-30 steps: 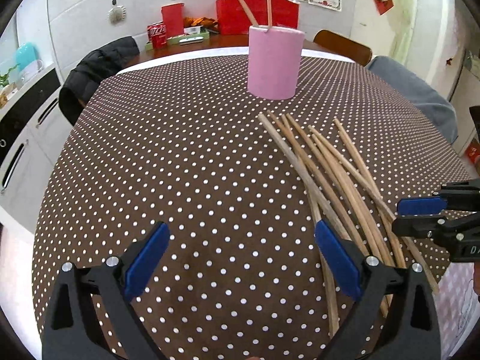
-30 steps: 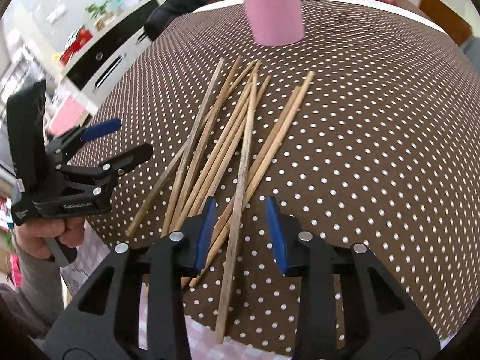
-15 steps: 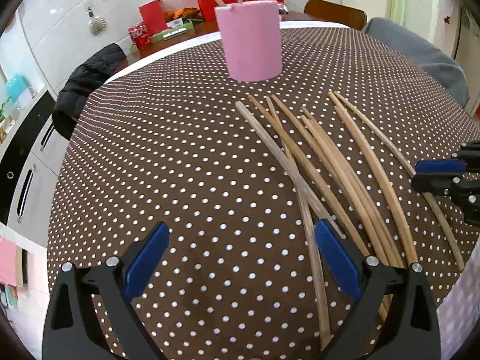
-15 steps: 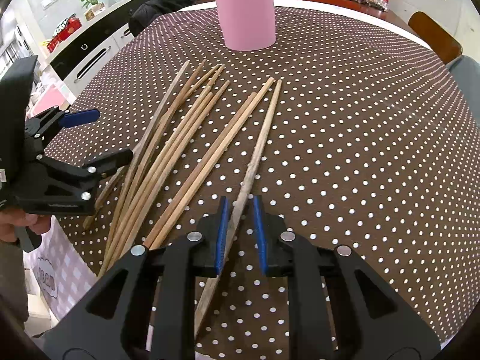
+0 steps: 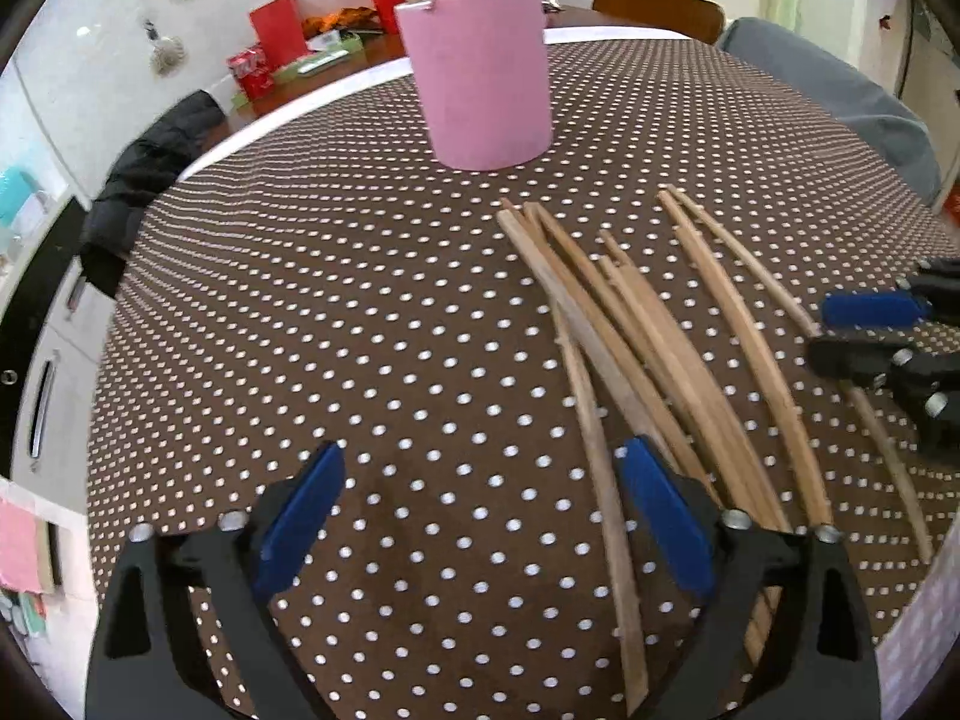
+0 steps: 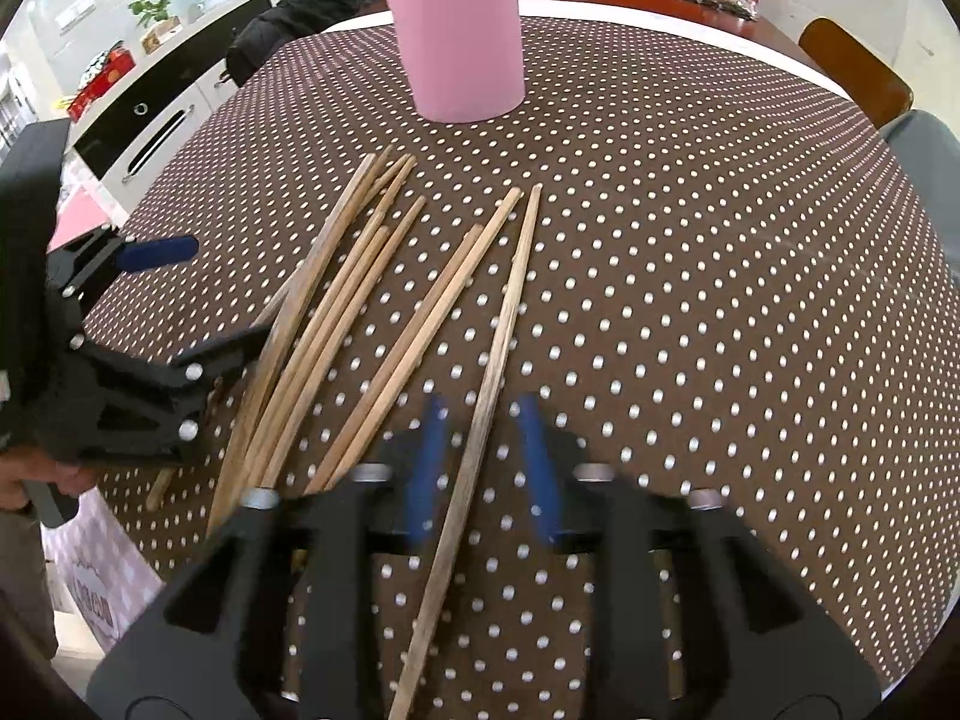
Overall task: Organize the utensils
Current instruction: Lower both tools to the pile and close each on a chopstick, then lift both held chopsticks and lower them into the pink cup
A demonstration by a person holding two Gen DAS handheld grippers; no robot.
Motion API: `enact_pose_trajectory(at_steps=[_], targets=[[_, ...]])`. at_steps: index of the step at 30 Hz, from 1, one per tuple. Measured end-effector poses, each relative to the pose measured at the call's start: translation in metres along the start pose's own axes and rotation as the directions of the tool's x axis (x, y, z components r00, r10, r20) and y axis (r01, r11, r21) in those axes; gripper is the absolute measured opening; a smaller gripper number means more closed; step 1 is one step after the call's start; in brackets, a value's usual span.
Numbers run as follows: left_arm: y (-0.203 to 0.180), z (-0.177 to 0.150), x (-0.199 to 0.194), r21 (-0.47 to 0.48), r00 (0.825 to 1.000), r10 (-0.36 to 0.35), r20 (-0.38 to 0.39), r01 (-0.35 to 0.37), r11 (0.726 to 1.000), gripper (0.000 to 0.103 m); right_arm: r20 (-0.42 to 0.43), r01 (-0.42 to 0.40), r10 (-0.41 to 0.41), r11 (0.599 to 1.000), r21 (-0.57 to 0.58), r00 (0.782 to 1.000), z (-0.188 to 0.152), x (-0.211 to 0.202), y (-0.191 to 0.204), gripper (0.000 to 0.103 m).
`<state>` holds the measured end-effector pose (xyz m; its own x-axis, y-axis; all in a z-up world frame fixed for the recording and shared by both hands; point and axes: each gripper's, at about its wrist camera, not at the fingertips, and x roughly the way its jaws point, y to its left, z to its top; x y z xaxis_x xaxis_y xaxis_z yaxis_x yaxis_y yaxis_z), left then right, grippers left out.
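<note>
The right gripper (image 6: 480, 456), jaws just opening, straddles one chopstick (image 6: 501, 336) without pressing it. Its long axis points toward the pink holder (image 6: 459, 42) at the table's far edge. The left gripper (image 5: 480, 510) is wide open.

The right gripper (image 6: 483, 468), jaws just opening, straddles one chopstick (image 6: 501, 336) without touching it.

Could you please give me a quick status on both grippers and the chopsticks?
Right hand-held gripper just reopened astride one chopstick, pads clear. Left hand-held gripper open, empty. Pink holder path unobstructed.

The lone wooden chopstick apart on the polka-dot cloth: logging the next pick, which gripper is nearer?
Right. The right gripper straddles that chopstick, jaws open; the left gripper sits beyond the bundle.
</note>
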<state>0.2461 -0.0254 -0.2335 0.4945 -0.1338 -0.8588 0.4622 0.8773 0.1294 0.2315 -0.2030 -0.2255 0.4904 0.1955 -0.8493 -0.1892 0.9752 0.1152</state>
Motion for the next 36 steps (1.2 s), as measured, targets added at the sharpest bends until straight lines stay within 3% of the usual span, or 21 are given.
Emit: enact_pose_trajectory(at_steps=[1,3,4,6,7,9,13,18,22,23,26,31,32,34,35,36], targets=[[0.001,0.003,0.001,0.001,1.000,-0.020,-0.007,0.020,1.000,0.080,-0.011,-0.001,0.001,1.000,-0.010,1.000,0.003,0.003,0.002,0.050],[0.000,0.008,0.002,0.020,0.998,-0.067,-0.016,0.068,0.998,0.063,-0.018,0.020,-0.021,0.999,-0.036,1.000,0.005,0.008,0.007,0.045],[0.000,0.011,0.003,0.028,0.996,-0.086,-0.020,0.087,0.996,0.059,-0.013,0.046,-0.047,0.998,-0.049,0.999,0.005,0.009,0.008,0.033],[-0.002,0.016,0.004,0.042,0.990,-0.137,-0.030,0.138,0.989,0.036,-0.009,0.061,-0.061,0.997,-0.053,0.998,0.007,0.010,0.007,0.021],[-0.004,0.020,0.005,0.050,0.990,-0.138,-0.029,0.140,0.989,0.030,-0.006,0.066,-0.066,0.996,-0.053,0.998,0.007,0.010,0.004,0.014],[-0.010,0.026,0.006,0.074,0.990,-0.138,-0.030,0.140,0.987,0.008,-0.004,0.045,-0.046,0.998,-0.043,0.999,0.006,0.008,-0.001,0.007],[-0.005,0.027,0.006,0.031,0.992,-0.124,-0.009,0.125,0.992,0.006,0.031,-0.010,0.009,1.000,0.012,0.999,-0.002,-0.004,-0.018,0.006],[0.013,0.016,0.003,-0.074,0.994,-0.109,0.014,0.110,0.991,0.006,0.049,-0.015,0.014,0.999,0.034,0.999,-0.003,-0.012,-0.027,0.006],[0.010,0.013,0.003,-0.069,0.996,-0.092,-0.002,0.091,0.993,0.007,0.021,-0.010,0.010,1.000,0.010,1.000,-0.003,-0.008,-0.024,0.007],[0.010,0.011,0.006,-0.056,0.997,-0.073,-0.011,0.073,0.996,0.008,0.009,-0.006,0.006,1.000,0.009,1.000,-0.003,-0.005,-0.022,0.007],[-0.002,0.023,0.010,0.011,0.999,0.028,-0.025,-0.028,1.000,0.036,-0.011,0.014,-0.014,1.000,0.000,1.000,-0.003,-0.001,-0.016,0.007],[-0.008,0.047,0.019,0.079,0.999,0.007,-0.042,-0.004,0.997,0.036,-0.025,0.044,-0.045,0.999,-0.028,0.999,0.004,0.003,-0.007,0.007],[-0.009,0.050,0.020,0.099,0.999,0.002,-0.047,0.002,0.995,0.035,-0.026,0.046,-0.047,0.998,-0.030,0.999,0.006,0.004,-0.005,0.007],[-0.007,0.058,0.028,0.128,0.997,-0.046,-0.054,0.053,0.990,0.013,-0.027,0.051,-0.052,0.998,-0.046,0.998,0.008,0.005,-0.004,0.007],[-0.007,0.058,0.027,0.139,0.997,-0.060,-0.056,0.067,0.988,0.007,-0.025,0.050,-0.051,0.997,-0.052,0.998,0.008,0.005,-0.004,0.007],[-0.007,0.054,0.027,0.152,0.998,-0.046,-0.050,0.053,0.987,0.006,-0.023,0.040,-0.041,0.998,-0.049,0.999,0.009,0.006,-0.003,0.007]])
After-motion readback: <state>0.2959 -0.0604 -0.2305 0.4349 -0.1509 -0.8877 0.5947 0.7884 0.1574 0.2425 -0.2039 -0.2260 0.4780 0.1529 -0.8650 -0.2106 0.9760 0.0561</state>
